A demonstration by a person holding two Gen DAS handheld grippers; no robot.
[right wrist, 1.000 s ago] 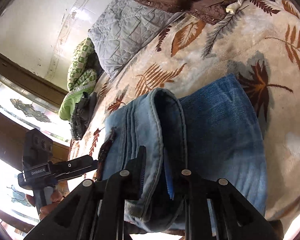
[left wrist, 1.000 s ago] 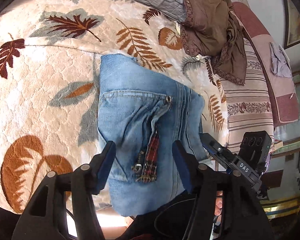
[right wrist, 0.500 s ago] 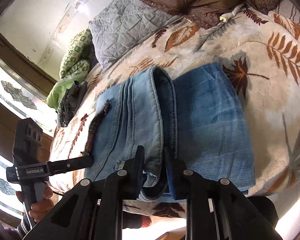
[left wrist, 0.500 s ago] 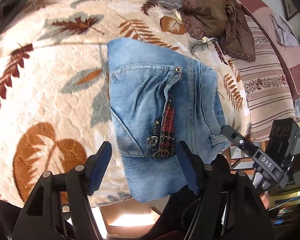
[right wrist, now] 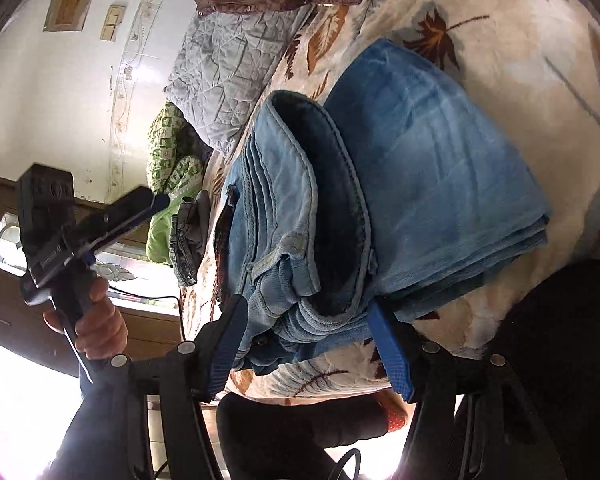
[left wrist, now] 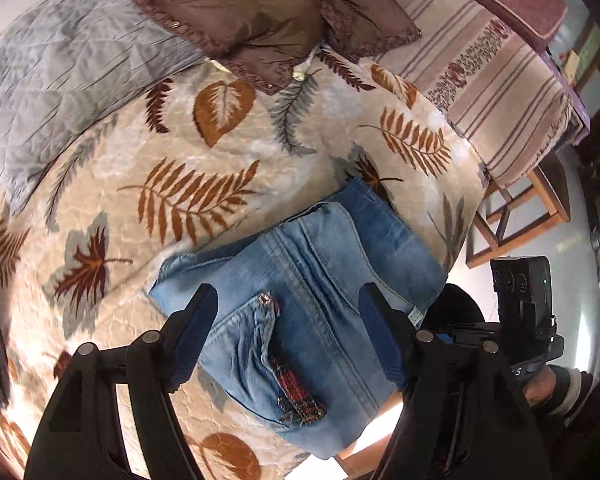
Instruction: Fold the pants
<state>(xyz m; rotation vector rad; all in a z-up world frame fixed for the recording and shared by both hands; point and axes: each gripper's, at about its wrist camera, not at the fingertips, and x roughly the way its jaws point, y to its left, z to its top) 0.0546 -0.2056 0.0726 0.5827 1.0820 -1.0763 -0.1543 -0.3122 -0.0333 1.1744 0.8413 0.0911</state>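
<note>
Your right gripper [right wrist: 304, 340] released the jeans [right wrist: 400, 184]: fingers now spread wide, waistband fold loose between them. Left gripper [left wrist: 288, 328] swung over the pocket.

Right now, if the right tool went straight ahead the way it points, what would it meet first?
Most likely the folded jeans: the right tool is open, its fingers on either side of the waistband end at the bed's edge. Depth is unclear, but nothing shows between the tool and the denim.

Light-blue denim pants [left wrist: 320, 288] lie on a cream, rust-leaf-patterned blanket [left wrist: 204, 184].
</note>
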